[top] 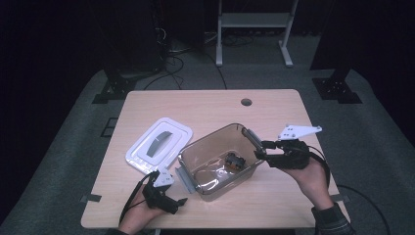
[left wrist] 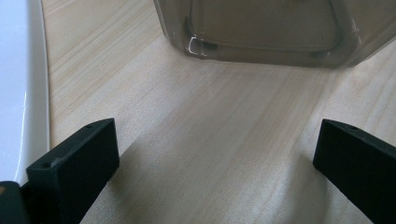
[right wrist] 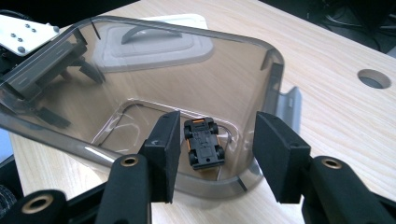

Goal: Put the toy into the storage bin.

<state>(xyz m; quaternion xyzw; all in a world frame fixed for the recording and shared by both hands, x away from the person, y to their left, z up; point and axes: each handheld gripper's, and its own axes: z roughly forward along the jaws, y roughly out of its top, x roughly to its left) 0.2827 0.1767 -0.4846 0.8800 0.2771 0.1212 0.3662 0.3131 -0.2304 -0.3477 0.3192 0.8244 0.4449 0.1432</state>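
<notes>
Hovering over the near rim of a clear, smoke-tinted plastic storage box (top: 215, 161), the right gripper (top: 262, 149) has its two black jaws spread wide with nothing between them. In the right gripper view those jaws stand either side of the box's edge, and whether they touch the rim cannot be told. Between them, lower down, a small toy car (right wrist: 203, 142) lies upside down on the box floor, showing a black underside, four dark wheels and orange trim. In the high view the car (top: 234, 160) sits toward the right end of the box.

The left gripper (top: 173, 200) rests low by the table's front edge, its blocky matt jaws also well apart and empty over bare wood, with the box's rounded translucent corner (left wrist: 261, 32) ahead of it.

A white rectangular plastic lid (top: 159, 145) with a grey arched handle lies flat just left of the box, apart from it. Both stand on a pale wood-grain table (top: 215, 107) with a round cable hole (top: 246, 102) near its far edge. Grey flip latches stick out from the box's ends.
</notes>
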